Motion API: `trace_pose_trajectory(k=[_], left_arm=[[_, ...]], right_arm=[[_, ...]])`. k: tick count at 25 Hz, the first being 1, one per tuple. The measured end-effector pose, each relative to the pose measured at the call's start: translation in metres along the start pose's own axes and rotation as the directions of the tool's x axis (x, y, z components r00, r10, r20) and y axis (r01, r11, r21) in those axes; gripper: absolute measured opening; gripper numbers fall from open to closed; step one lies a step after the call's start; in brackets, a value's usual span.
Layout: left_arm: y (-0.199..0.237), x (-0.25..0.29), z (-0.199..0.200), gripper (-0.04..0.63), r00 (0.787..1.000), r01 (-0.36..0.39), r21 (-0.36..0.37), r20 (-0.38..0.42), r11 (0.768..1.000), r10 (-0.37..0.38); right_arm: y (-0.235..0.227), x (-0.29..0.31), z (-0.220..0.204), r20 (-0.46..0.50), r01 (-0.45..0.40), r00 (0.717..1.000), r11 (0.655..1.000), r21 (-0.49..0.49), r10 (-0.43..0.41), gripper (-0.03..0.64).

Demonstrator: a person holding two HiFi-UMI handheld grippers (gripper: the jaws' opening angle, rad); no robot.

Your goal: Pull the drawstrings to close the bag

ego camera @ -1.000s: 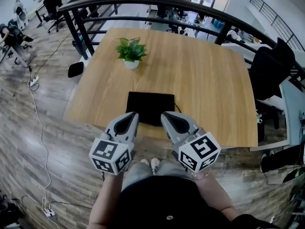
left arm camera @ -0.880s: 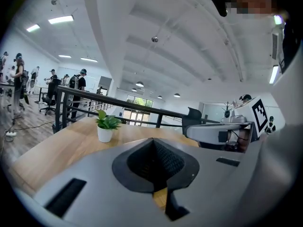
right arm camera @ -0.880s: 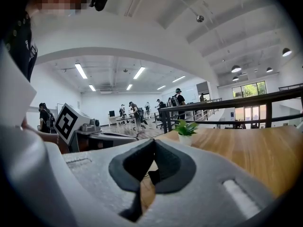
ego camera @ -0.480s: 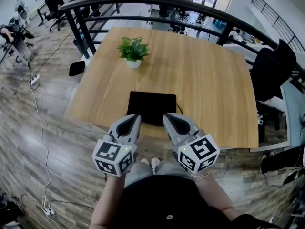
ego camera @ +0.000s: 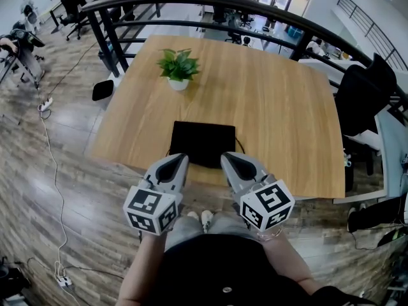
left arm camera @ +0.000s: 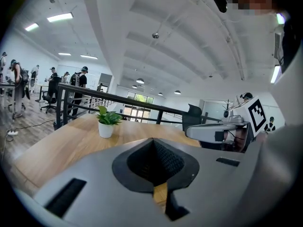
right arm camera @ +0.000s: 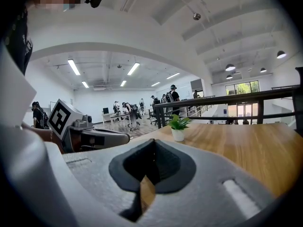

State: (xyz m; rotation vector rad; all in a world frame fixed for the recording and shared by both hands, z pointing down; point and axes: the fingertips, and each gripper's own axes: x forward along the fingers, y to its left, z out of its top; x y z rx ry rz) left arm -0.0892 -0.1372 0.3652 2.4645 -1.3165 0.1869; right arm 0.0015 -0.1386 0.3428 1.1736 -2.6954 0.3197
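A flat black bag [ego camera: 201, 143] lies on the wooden table [ego camera: 274, 107] close to its near edge. A thin dark cord [ego camera: 236, 146] shows at the bag's right side. My left gripper [ego camera: 176, 159] hovers over the bag's near left corner, and my right gripper [ego camera: 229, 157] over its near right corner. Both have their jaws pressed together with nothing between them. In the left gripper view the left gripper [left arm camera: 154, 142] points level across the table. The right gripper view shows the right gripper [right arm camera: 152, 144] doing the same. The bag is hidden below the jaws in both gripper views.
A small potted plant [ego camera: 178, 69] stands at the table's far left. A black railing [ego camera: 210, 5] curves behind the table. A black office chair [ego camera: 360, 94] sits at the right. People stand in the far background at the left. A cable [ego camera: 51, 171] trails on the floor.
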Motion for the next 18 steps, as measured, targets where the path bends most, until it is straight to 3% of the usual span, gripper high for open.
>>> trace_pose_trajectory(k=[12, 18], left_arm=[[-0.0005, -0.0023, -0.0074, 0.015, 1.0, -0.001, -0.02, -0.017, 1.0, 0.001], [-0.0062, -0.0021, -0.0106, 0.015, 0.999, 0.008, 0.006, -0.032, 1.0, -0.008]], right_arm=[[0.0, -0.0014, -0.0054, -0.007, -0.012, 1.0, 1.0, -0.003, 0.012, -0.003], [0.002, -0.0025, -0.009, -0.012, -0.018, 1.0, 1.0, 0.005, 0.018, -0.003]])
